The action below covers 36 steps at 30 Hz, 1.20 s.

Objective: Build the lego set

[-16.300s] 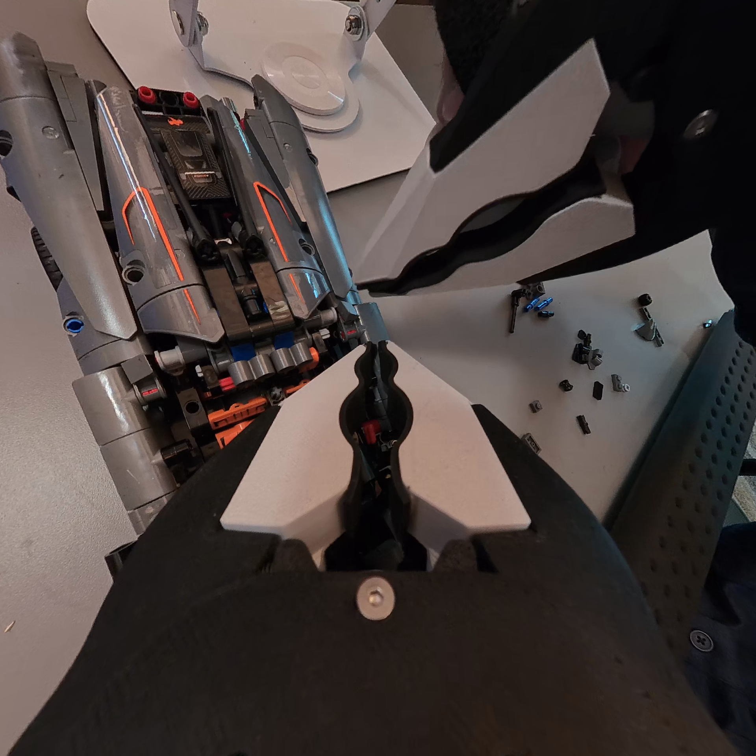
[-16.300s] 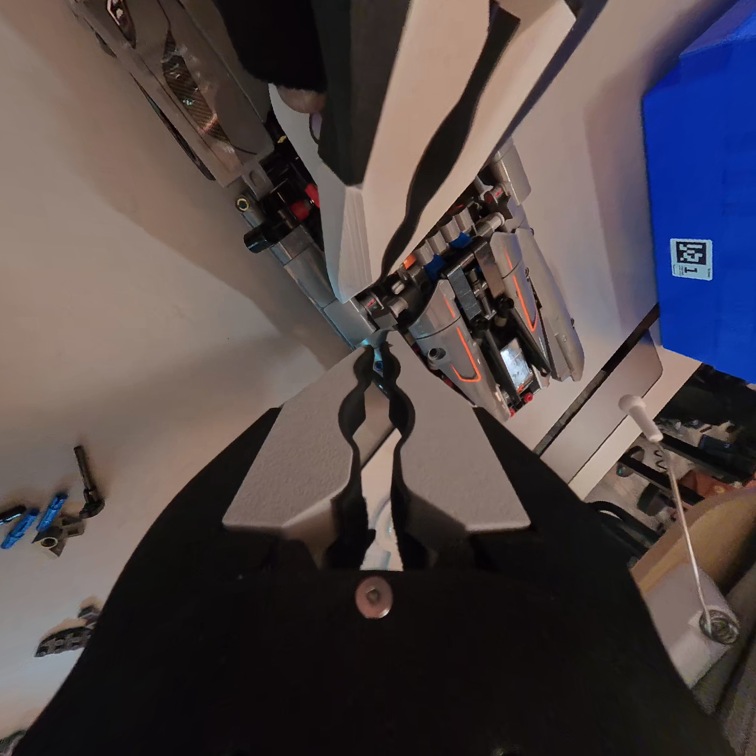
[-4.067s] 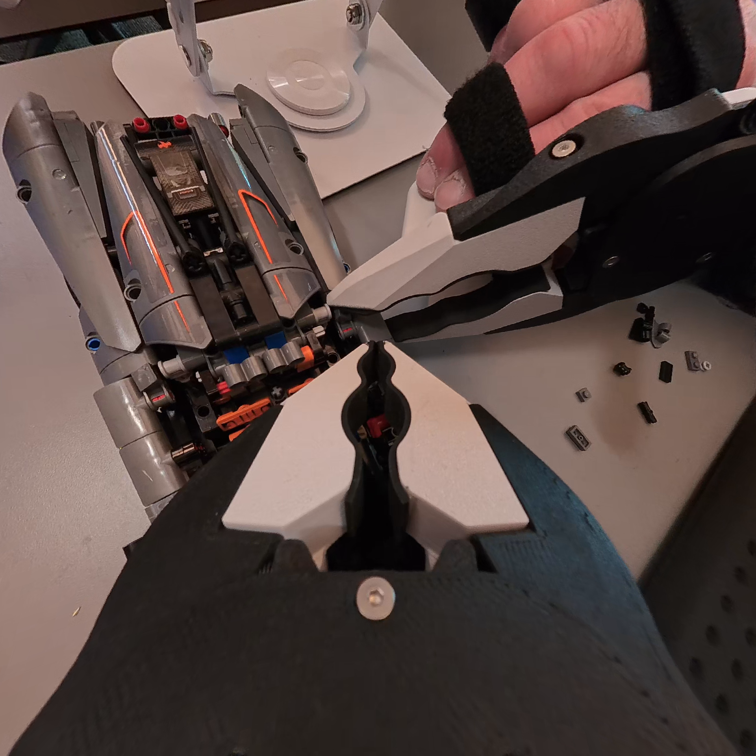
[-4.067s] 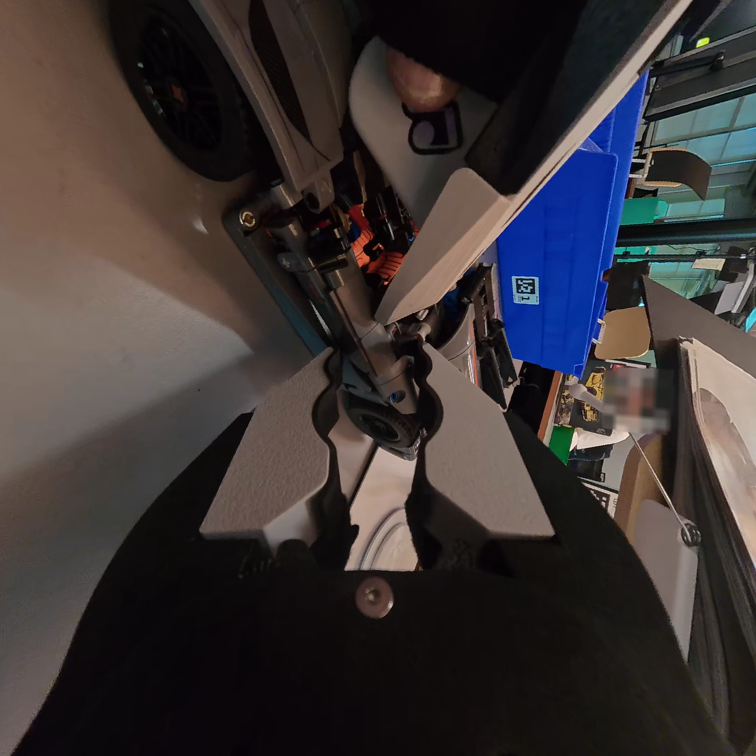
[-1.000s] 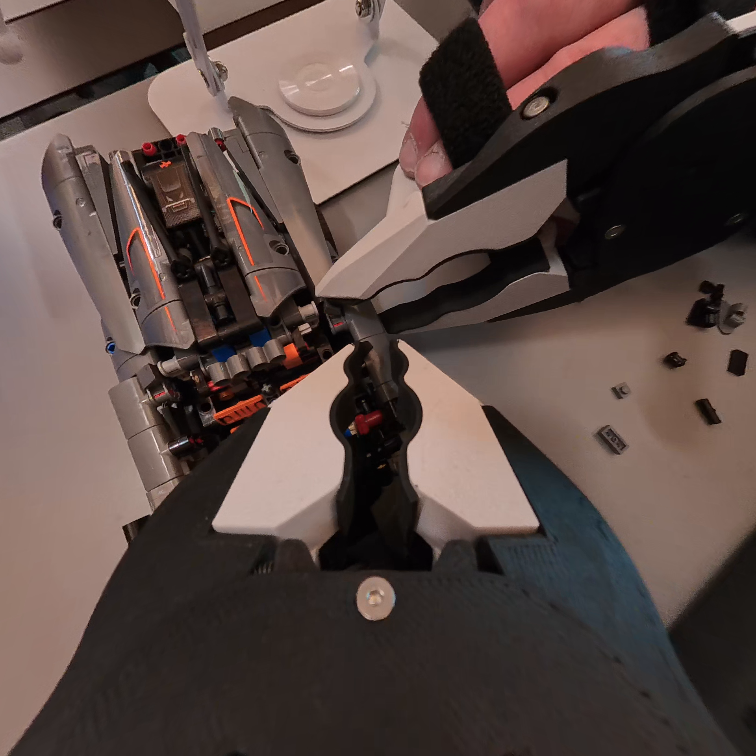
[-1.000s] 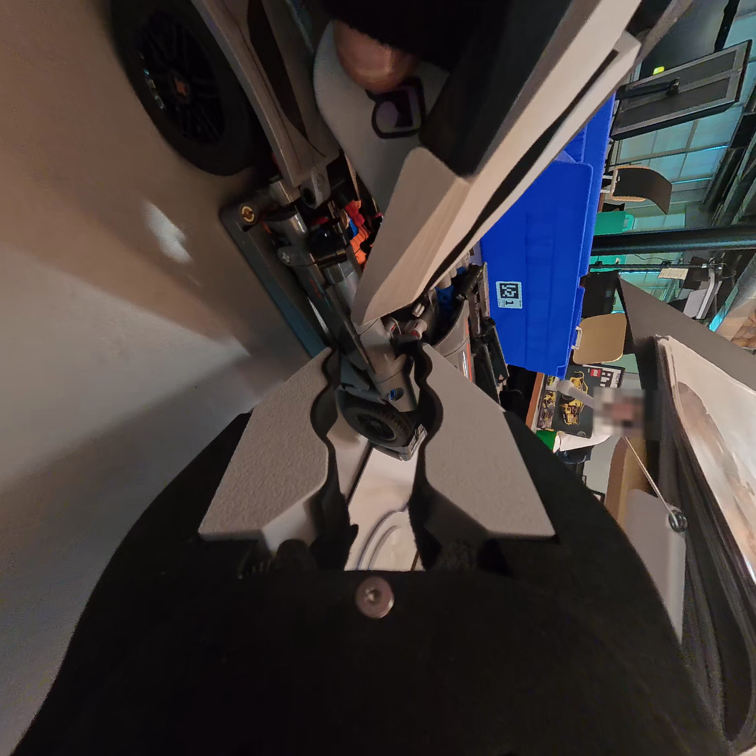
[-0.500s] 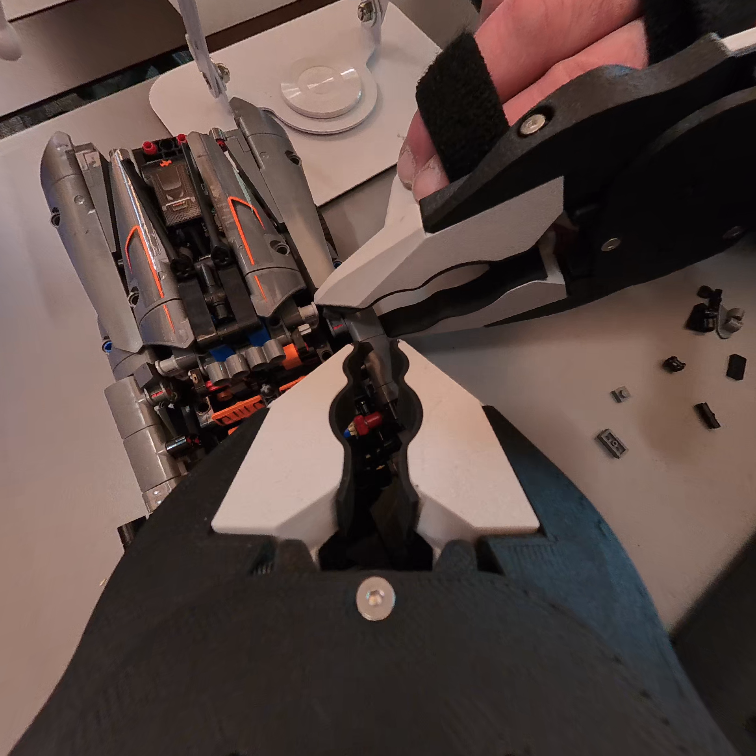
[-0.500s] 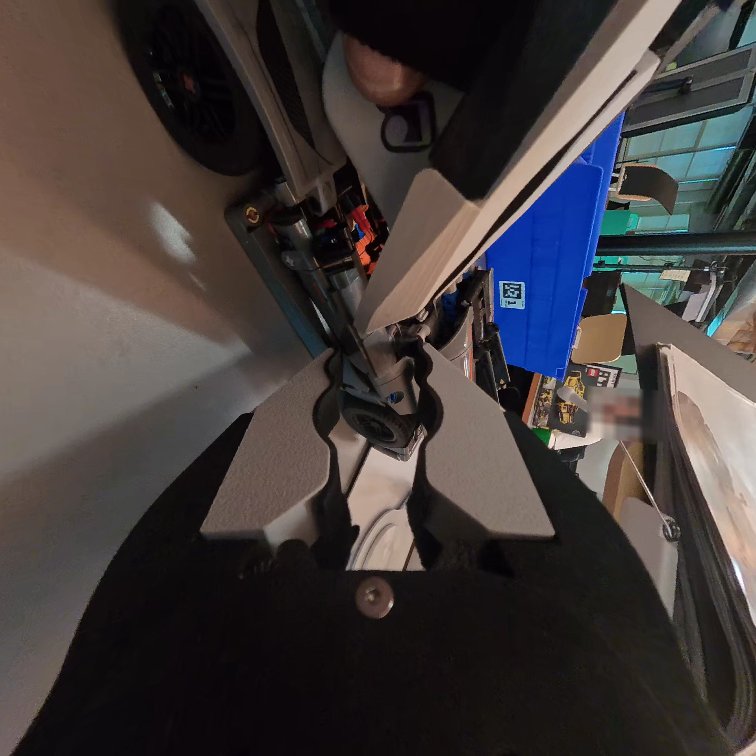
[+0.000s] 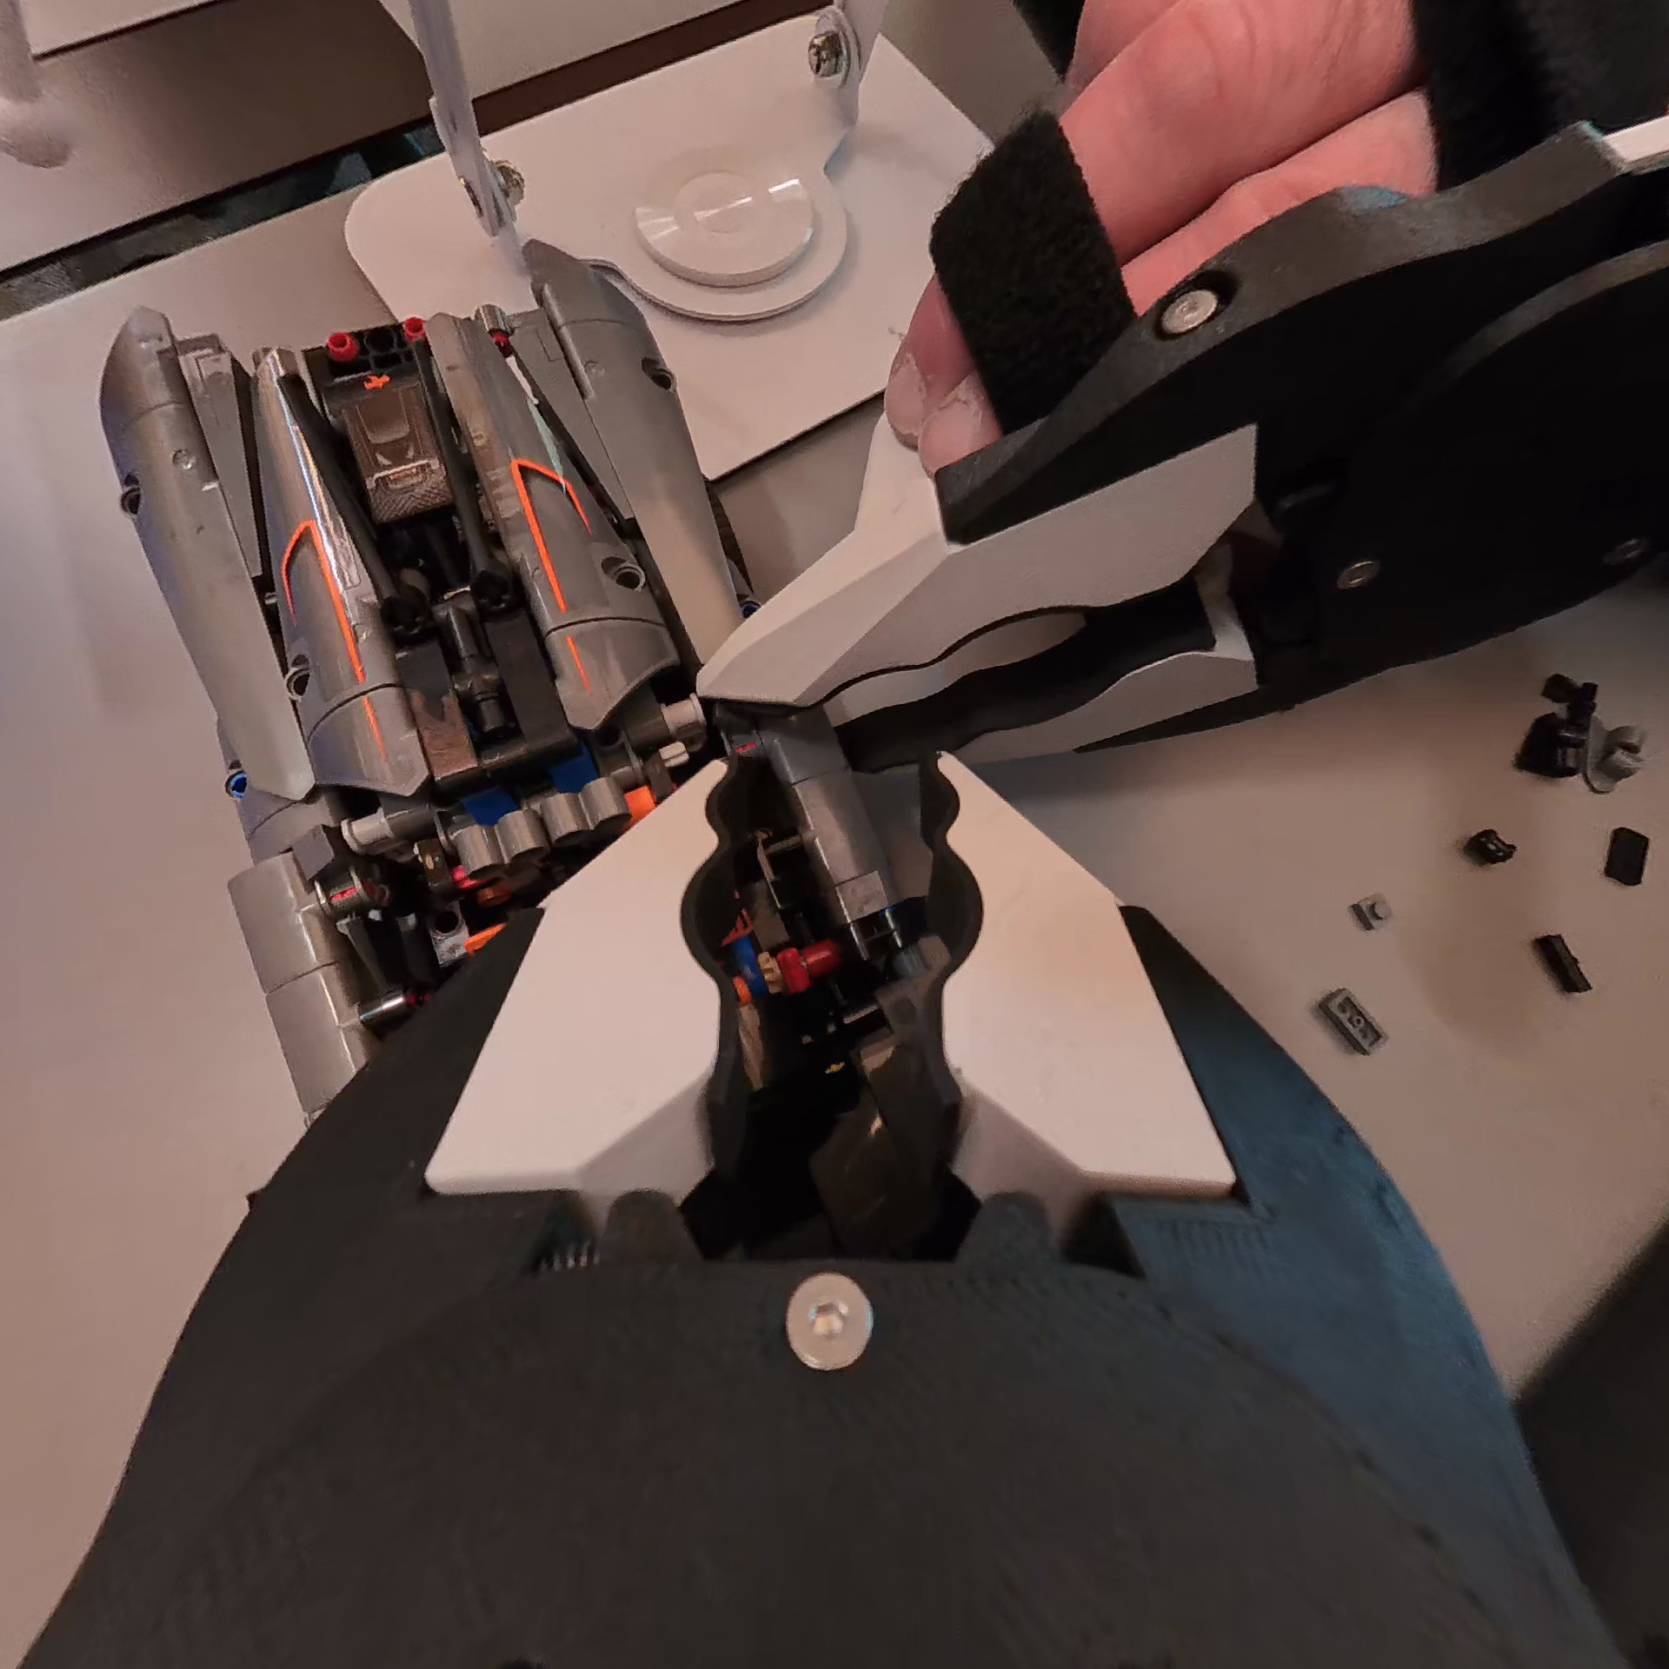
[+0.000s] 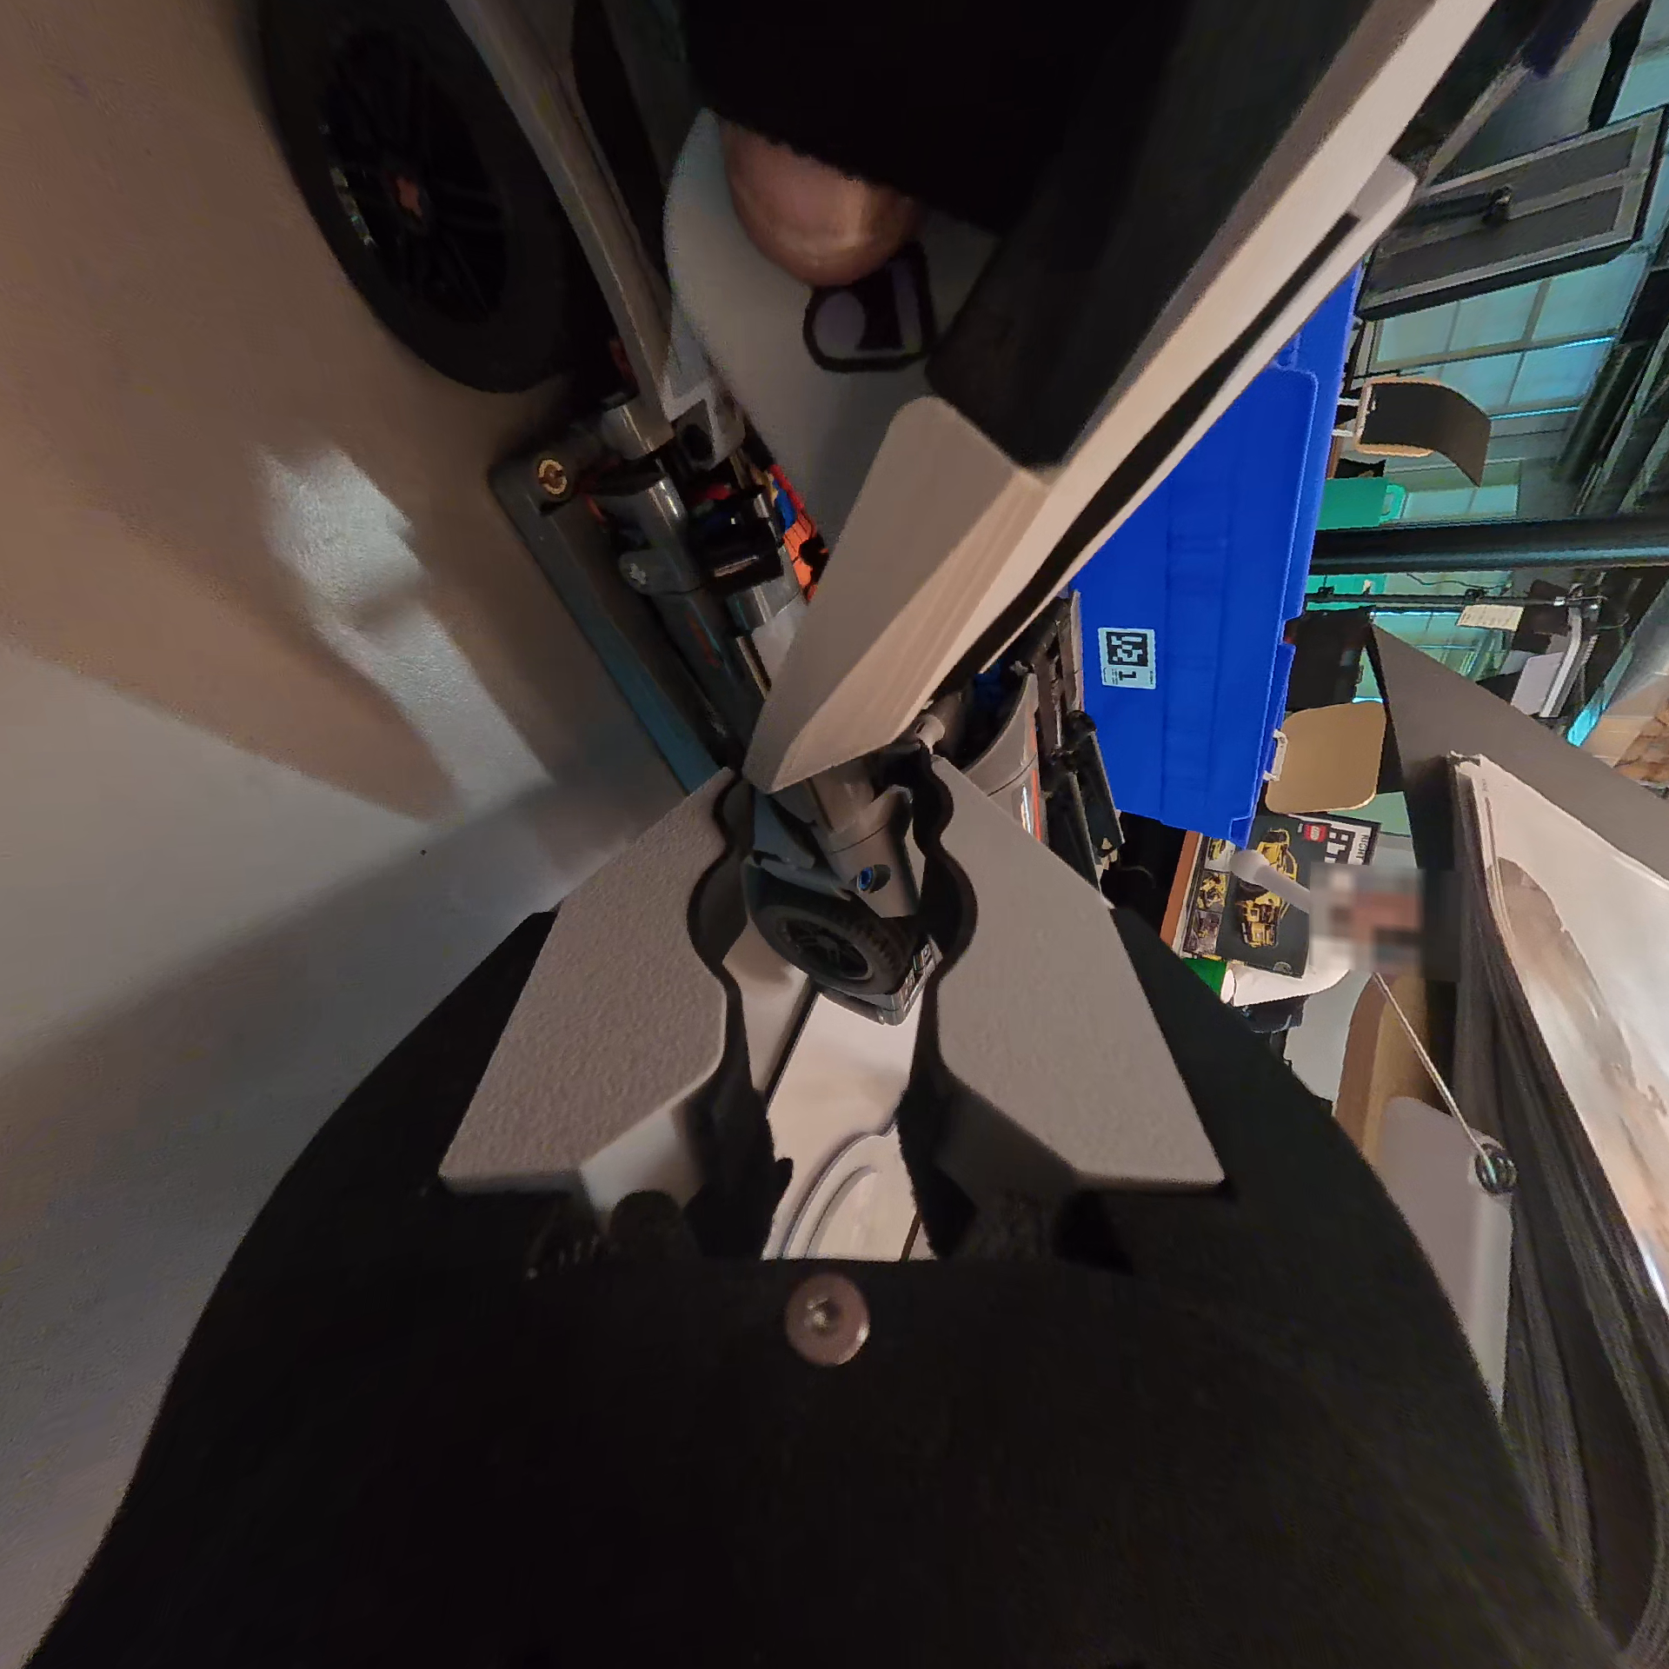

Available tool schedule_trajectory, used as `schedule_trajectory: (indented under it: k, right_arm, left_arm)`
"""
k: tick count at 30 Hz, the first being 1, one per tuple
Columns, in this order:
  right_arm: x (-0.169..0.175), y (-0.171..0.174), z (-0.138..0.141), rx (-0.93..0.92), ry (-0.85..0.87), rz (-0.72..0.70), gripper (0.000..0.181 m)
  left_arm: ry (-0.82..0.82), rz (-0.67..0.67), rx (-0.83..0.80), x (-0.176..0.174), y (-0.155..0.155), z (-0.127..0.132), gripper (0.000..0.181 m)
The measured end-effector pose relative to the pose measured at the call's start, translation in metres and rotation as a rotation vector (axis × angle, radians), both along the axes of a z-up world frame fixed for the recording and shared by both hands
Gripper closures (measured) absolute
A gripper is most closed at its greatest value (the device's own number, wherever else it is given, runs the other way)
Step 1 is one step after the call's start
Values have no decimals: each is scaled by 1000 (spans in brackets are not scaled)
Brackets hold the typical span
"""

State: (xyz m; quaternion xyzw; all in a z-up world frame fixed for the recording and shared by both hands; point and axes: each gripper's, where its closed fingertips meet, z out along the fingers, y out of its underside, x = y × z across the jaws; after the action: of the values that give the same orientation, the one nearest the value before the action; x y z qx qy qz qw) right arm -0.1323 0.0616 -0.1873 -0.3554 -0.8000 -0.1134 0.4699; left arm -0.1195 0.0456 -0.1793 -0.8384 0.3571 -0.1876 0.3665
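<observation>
Grey table [image 9: 108, 768] carrying a silver-and-orange lego car [image 9: 388, 578], worked on by two grippers at its near right corner.

Silver body panels with orange stripes cover the car, which lies along the left half of the table with a white stand base [image 9: 722, 298] at its far end near the table's back edge. Left gripper [image 9: 826, 795] has its fingers parted around a slim grey bar of the car without clearly squeezing it. Right gripper [image 9: 777, 713], held by a hand [image 9: 1201, 153] in a black strap, comes in from the right and its tips nip the far end of that same bar; in its own view [image 10: 831, 786] the fingers straddle the bar. Small loose pieces [image 9: 1553, 962] lie scattered toward the table's right edge.
</observation>
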Motion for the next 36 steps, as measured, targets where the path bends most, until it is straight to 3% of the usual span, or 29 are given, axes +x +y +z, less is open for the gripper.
schedule_trajectory:
  k: [15, 21, 36]
  right_arm:
    - [1, 0, 1, -4, 26, 6, 148]
    - [2, 1, 0, 4, 24, 7, 148]
    - [2, 3, -2, -23, 16, 32, 148]
  left_arm:
    - [132, 54, 69, 1, 1, 0, 131]
    - [182, 47, 46, 6, -1, -11, 125]
    - [234, 55, 87, 4, 2, -14, 134]
